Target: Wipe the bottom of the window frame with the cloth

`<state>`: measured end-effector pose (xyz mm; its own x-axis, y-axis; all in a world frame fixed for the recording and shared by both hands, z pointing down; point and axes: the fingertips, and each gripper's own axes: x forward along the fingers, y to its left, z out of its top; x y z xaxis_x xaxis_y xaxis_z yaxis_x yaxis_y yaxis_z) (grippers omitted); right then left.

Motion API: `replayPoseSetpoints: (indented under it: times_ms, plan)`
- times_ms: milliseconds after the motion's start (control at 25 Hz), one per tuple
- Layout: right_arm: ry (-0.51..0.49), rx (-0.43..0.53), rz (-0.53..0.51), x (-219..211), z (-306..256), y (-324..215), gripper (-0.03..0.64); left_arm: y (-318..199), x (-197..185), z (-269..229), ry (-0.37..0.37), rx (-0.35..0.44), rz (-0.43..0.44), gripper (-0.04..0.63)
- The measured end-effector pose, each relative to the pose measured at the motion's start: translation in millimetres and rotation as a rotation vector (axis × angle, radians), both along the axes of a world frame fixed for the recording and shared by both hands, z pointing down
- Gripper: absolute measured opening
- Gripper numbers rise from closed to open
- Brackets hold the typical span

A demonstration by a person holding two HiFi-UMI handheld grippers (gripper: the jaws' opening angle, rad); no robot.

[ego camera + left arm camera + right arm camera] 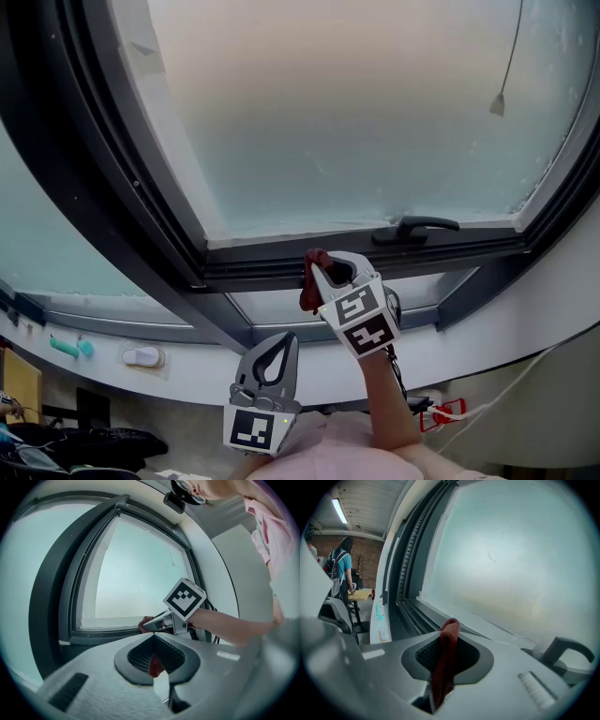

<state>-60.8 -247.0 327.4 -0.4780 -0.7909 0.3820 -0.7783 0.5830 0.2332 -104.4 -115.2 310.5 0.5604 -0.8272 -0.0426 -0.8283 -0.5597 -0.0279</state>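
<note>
My right tongs (323,272) are clamped tight on the red cloth (310,289). A fold of it stands up past the tips and the rest hangs down through the gap. My left tongs (284,339) sit low, below centre in the head view, with the tips together and well clear of the window. A small red patch shows low in their gap in the left gripper view, and I cannot tell what it is.

The cloth is up at the dark bottom rail of the window frame (248,274), near the middle of the picture and left of the black handle (417,228).

I judge the wiping stroke is under way. To do it well I should press the protruding fold flat onto the rail and keep the hard tips off the paint. I should then drag steadily along the channel rather than dabbing. Only a little cloth sticks out, so a shallow angle would give more contact.

From here I cannot confirm the cloth actually touches the rail, because the tongs cover that spot. The grooves of the rail are in shadow, so any dirt is impossible to judge. The frame's far ends run out of the picture.
</note>
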Motion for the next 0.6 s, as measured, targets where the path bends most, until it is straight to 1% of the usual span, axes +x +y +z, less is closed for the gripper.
replayPoseSetpoints:
  times_ms: [600]
  plan:
    - [-0.021, -0.005, 0.011, 30.2, -0.3, 0.7, 0.055, -1.4, 28.3, -0.2, 0.006, 0.001, 0.026, 0.000]
